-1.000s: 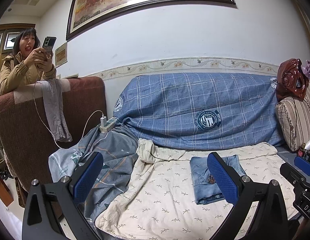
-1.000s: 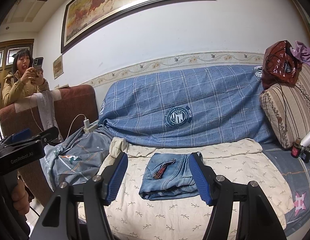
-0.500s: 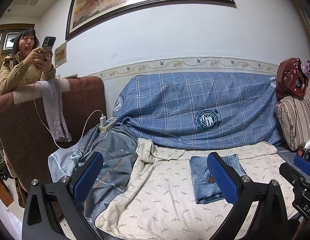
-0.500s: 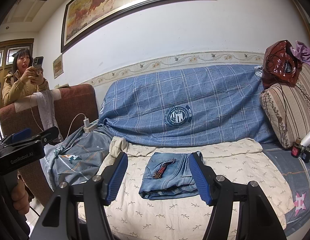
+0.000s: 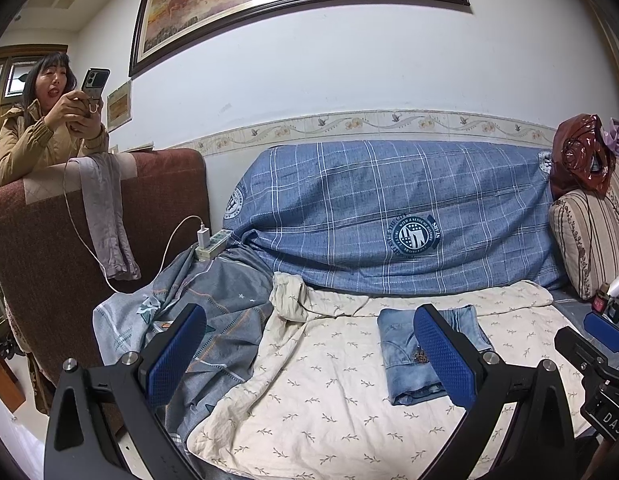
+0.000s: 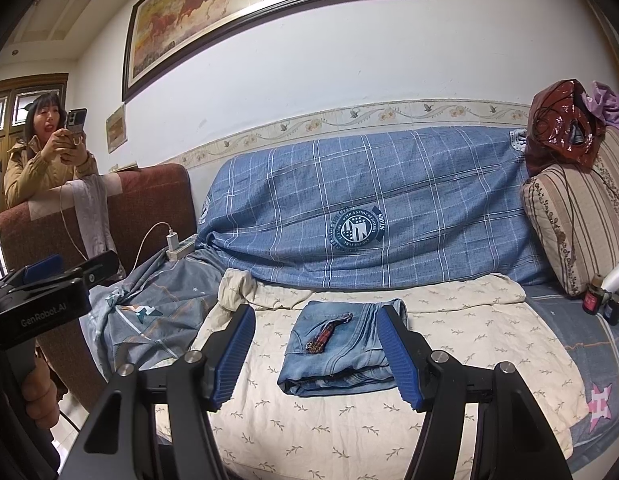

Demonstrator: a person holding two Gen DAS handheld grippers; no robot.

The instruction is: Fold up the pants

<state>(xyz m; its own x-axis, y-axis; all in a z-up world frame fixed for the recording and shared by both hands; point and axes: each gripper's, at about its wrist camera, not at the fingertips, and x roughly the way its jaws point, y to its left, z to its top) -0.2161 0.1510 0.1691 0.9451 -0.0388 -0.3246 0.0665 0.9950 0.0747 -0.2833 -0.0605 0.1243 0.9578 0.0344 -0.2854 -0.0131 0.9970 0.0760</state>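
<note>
The blue denim pants (image 6: 333, 350) lie folded into a compact rectangle on the cream leaf-print sheet (image 6: 293, 432) of the sofa seat. They also show in the left wrist view (image 5: 405, 356), partly behind the right finger. My right gripper (image 6: 315, 356) is open and empty, held back from the pants, which show between its blue pads (image 6: 395, 354). My left gripper (image 5: 309, 354) is open and empty, off to the left of the pants. Neither touches the cloth.
A blue plaid cover (image 6: 369, 208) drapes the sofa back. A grey-blue quilt (image 5: 205, 312) is bunched at the left by a power strip (image 5: 211, 242). A striped cushion (image 6: 577, 224) and small bottles (image 6: 595, 298) are at right. A person with a phone (image 5: 49, 124) stands behind the brown armchair (image 5: 41, 248).
</note>
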